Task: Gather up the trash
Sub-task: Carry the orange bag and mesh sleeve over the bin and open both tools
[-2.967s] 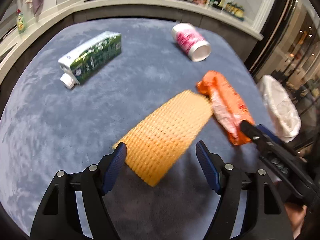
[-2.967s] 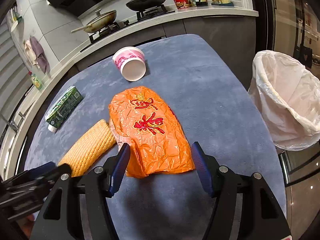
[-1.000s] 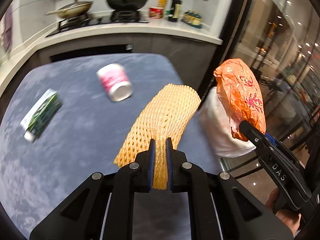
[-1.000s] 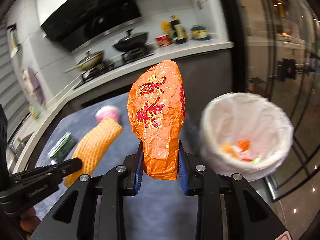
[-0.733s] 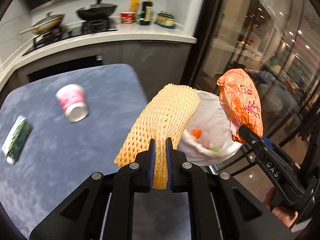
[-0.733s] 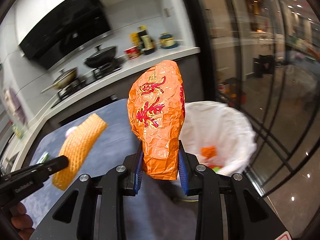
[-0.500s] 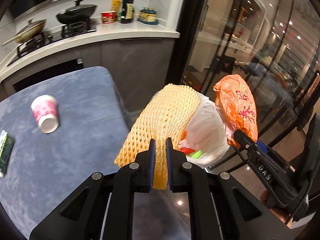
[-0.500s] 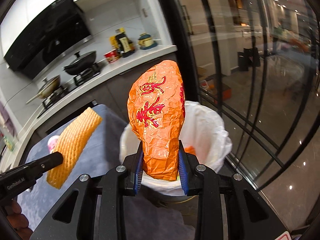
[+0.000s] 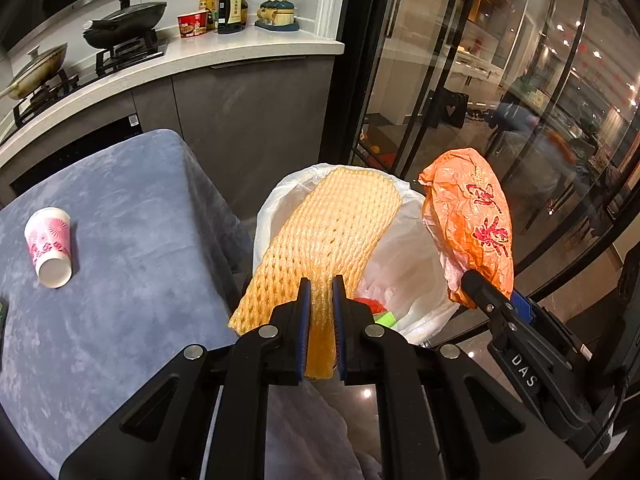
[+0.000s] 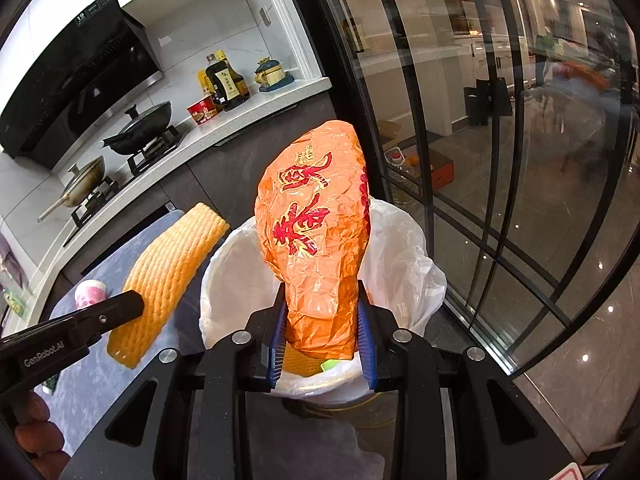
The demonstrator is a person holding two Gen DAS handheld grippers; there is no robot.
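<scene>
The left gripper (image 9: 319, 312), at the bottom centre of the left wrist view, has its blue-padded jaws pinched almost together on the lower end of a yellow foam mesh fruit sleeve (image 9: 328, 236). The sleeve rises from the jaws toward the middle of the frame and lies in front of the mouth of the white plastic-lined trash bin (image 9: 404, 276), which sits right of centre beside the table edge. Red and green scraps show inside the bin liner.

The right gripper (image 10: 322, 332), at the bottom centre of the right wrist view, clamps the narrow lower end of a crumpled orange plastic bag with red characters (image 10: 316, 232). The bag stands upright out of the jaws, in front of the bin opening in the frame's centre. In the left wrist view this same gripper reaches in from the lower right, the bag at the bin's right rim.

To the left, a blue-grey cloth-covered table (image 9: 132, 248) carries a pink-and-white paper cup (image 9: 50, 246) lying on its side at the left edge. A white kitchen counter (image 9: 208, 52) with pans and bottles spans the upper left; dark-framed glass doors (image 9: 520, 100) fill the right.
</scene>
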